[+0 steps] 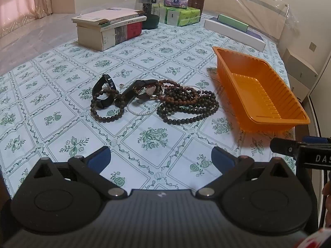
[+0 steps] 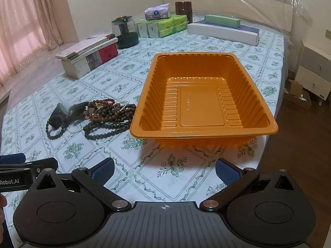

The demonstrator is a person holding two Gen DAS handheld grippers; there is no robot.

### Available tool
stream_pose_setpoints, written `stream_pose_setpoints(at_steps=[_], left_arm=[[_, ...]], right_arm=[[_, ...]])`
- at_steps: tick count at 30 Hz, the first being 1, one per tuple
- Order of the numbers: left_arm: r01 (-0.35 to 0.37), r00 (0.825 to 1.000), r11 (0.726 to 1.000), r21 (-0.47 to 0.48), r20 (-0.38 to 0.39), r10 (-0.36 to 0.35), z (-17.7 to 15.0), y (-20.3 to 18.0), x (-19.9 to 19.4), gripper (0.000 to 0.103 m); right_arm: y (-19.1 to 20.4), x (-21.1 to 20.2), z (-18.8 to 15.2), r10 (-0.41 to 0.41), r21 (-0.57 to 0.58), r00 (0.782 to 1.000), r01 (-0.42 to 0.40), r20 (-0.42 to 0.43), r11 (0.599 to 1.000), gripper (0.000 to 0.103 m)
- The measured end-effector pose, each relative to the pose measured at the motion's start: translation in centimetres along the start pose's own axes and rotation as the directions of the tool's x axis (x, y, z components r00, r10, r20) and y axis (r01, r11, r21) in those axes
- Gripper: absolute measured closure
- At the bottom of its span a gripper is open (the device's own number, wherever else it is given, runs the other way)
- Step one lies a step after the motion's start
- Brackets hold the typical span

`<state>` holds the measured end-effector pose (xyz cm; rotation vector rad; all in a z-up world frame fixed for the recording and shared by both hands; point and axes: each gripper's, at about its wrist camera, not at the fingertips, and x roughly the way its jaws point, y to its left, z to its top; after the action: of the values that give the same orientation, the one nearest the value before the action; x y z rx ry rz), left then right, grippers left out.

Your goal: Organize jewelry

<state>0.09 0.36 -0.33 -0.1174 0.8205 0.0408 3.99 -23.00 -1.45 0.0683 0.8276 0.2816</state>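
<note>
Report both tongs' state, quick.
Left tongs: open, holding nothing, short of the tangled pile of dark wooden bead bracelets and watches.
Right tongs: open, holding nothing, facing the ribbed orange plastic tray.

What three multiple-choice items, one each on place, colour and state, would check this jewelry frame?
1. Where does the jewelry pile lie?
A. in the tray
B. on the tablecloth beside the tray
C. on the books

2. What colour is the tray?
A. orange
B. white
C. green

3. How do the left gripper fingers stand?
A. shut on beads
B. shut on nothing
C. spread open, holding nothing

Answers:
1 B, the beads and watches rest on the floral tablecloth, left of the tray.
2 A, its walls and floor are orange.
3 C, the blue pads sit wide apart over bare cloth.
</note>
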Motion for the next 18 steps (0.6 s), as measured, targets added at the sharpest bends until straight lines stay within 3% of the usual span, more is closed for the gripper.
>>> stream_pose_setpoints(at_steps=[18], left_arm=[[0.004, 1.0, 1.0, 0.011, -0.004, -0.004, -0.06, -0.12, -0.02, 0.001]], right_arm=[[0.04, 0.15, 0.09, -0.002, 0.002, 1.0, 0.002, 0.0, 1.0, 0.0]])
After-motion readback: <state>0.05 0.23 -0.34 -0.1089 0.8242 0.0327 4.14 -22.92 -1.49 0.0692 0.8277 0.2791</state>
